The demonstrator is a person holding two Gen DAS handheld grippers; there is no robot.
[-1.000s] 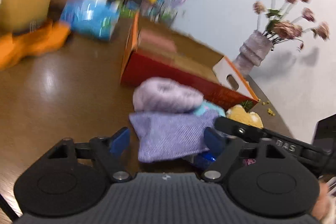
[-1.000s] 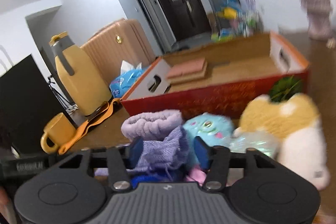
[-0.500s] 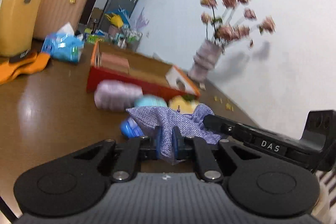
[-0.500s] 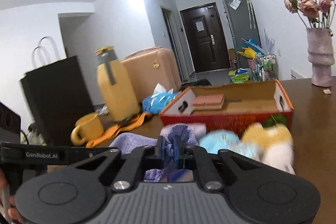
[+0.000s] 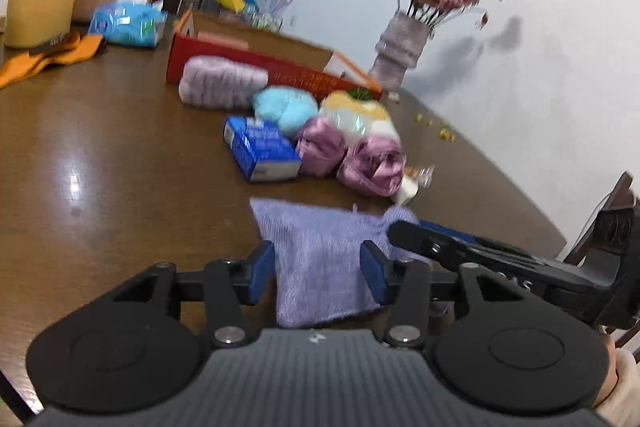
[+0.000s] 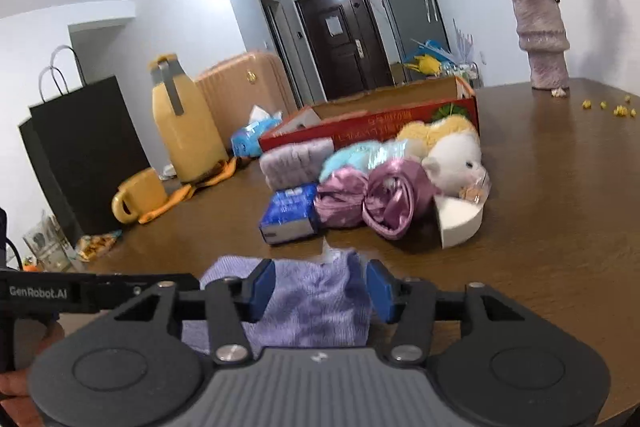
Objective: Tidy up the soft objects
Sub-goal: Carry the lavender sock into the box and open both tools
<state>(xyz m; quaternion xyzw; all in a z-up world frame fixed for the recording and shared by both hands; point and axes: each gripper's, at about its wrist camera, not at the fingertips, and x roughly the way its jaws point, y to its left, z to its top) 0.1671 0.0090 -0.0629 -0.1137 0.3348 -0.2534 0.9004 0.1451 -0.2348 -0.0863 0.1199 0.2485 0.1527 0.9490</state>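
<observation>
A lavender knit cloth [image 5: 320,259] lies flat on the brown table near the front edge; it also shows in the right wrist view [image 6: 308,303]. My left gripper [image 5: 318,269] is open with the cloth between its blue pads. My right gripper [image 6: 320,289] is open over the same cloth. Behind lie two pink satin rolls [image 6: 364,199], a blue packet [image 6: 288,213], a turquoise plush [image 5: 286,109], a lilac rolled towel [image 5: 222,87] and a yellow-white plush [image 6: 452,151].
An open red cardboard box [image 6: 372,123] stands behind the pile. A vase of dried flowers [image 6: 542,43] is at the back right. A yellow jug [image 6: 184,131], yellow mug [image 6: 138,193], orange cloth, black bag [image 6: 76,151] and white round tub [image 6: 460,221] are nearby.
Both grippers were shut on the lavender cloth and held it up. Now both have opened and the cloth lies spread flat on the table, nearer than the pile.
</observation>
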